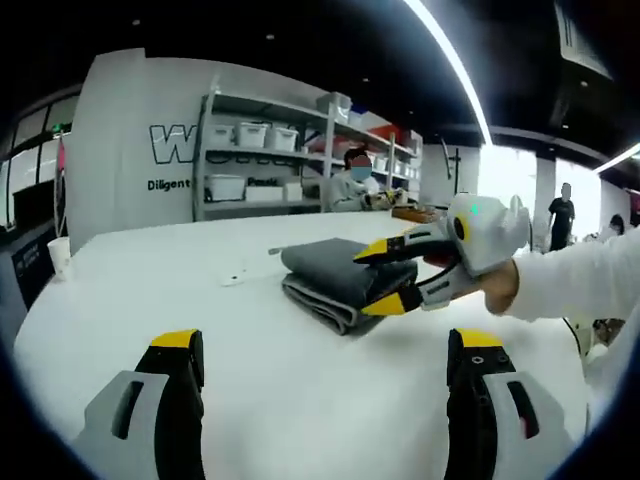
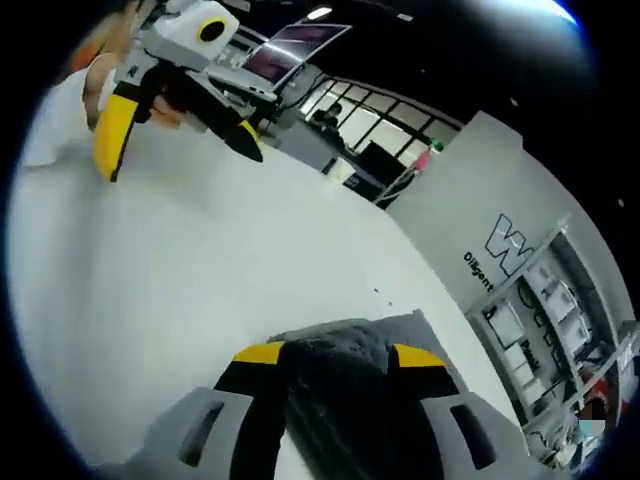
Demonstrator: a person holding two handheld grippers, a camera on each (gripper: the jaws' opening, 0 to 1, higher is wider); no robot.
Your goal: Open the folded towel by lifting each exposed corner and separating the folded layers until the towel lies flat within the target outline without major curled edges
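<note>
A: Where's the towel (image 1: 340, 280)?

B: On the white table (image 1: 180, 290), folded in a thick grey stack, toward the far side from our left gripper (image 1: 330, 355), well off the near edge. No outline that we can see.

A: And our grippers?

B: Left one hangs back, jaws spread, holding nothing. The right gripper (image 1: 385, 278) has its yellow-tipped jaws spread around the towel's end, one above, one below; whether they touch, we can't tell.

A: How will it handle?

B: We'd judge it soft, limp and light, with a nappy, grippy pile. Layers will sag and cling, so we'd pinch only the top layer at a loose corner, not the rounded fold.
</note>
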